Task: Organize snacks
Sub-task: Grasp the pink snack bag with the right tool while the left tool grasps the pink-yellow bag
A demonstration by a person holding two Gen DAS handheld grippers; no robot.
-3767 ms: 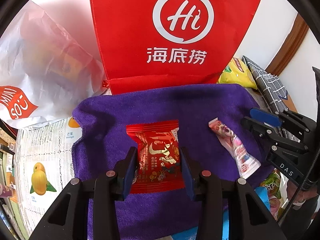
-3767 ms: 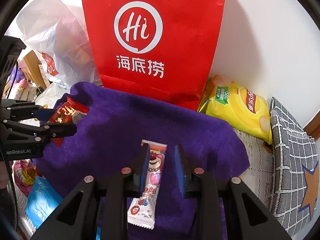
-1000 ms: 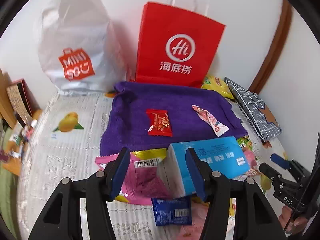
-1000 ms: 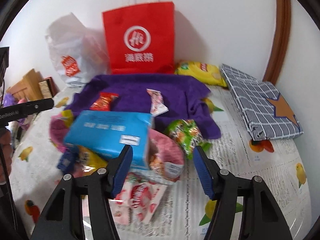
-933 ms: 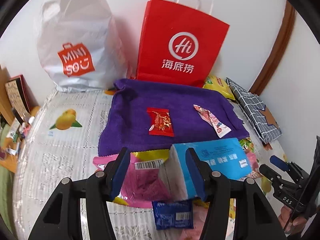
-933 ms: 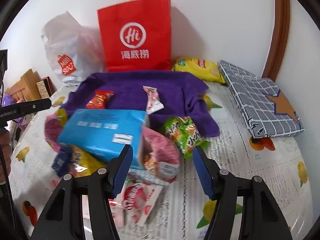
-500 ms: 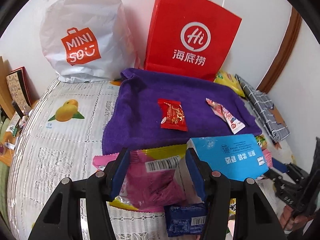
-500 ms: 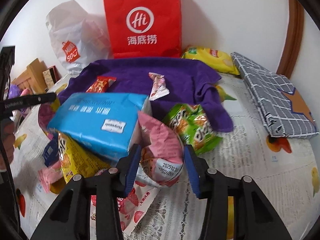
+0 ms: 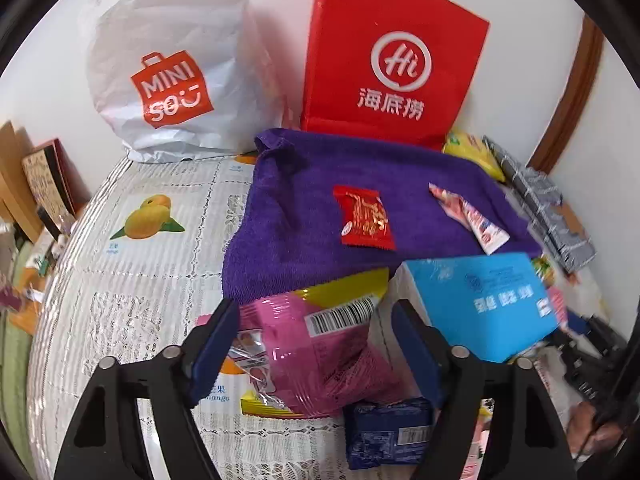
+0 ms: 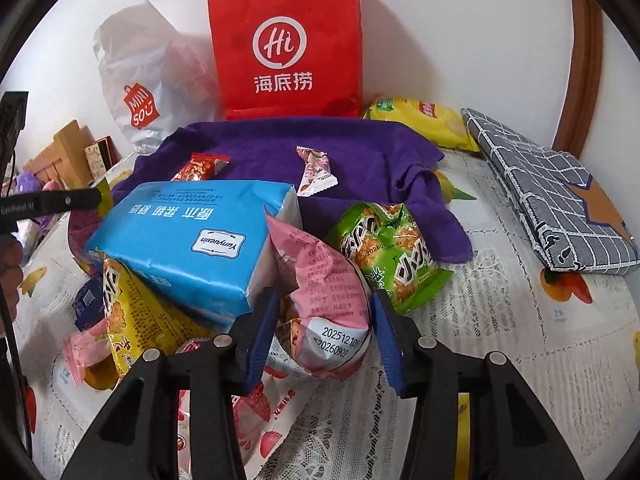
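Observation:
My left gripper (image 9: pixel 315 314) hangs low over the snack pile, its jaws opening. A magenta snack bag (image 9: pixel 328 360) with a barcode lies between the pads, which do not press on it. My right gripper (image 10: pixel 325 306) is shut on a puffy pink snack bag (image 10: pixel 328 276) with a printed date. A blue tissue pack (image 10: pixel 192 236) leans on the pile beside it. On the purple towel (image 10: pixel 360 148) lie a red candy packet (image 9: pixel 366 222) and a pink-white candy stick (image 9: pixel 468 216).
A green snack bag (image 10: pixel 388 252), a yellow one (image 10: pixel 136 320) and a dark blue packet (image 9: pixel 388 428) lie in the pile. A red paper bag (image 10: pixel 288 48) and a white plastic bag (image 9: pixel 168 80) stand at the wall. A grey checked pouch (image 10: pixel 552 192) lies at the right.
Both grippers left the red packet and the candy stick on the towel and came down over the pile. The right jaws closed on the pink bag. The left jaws widened around the magenta bag.

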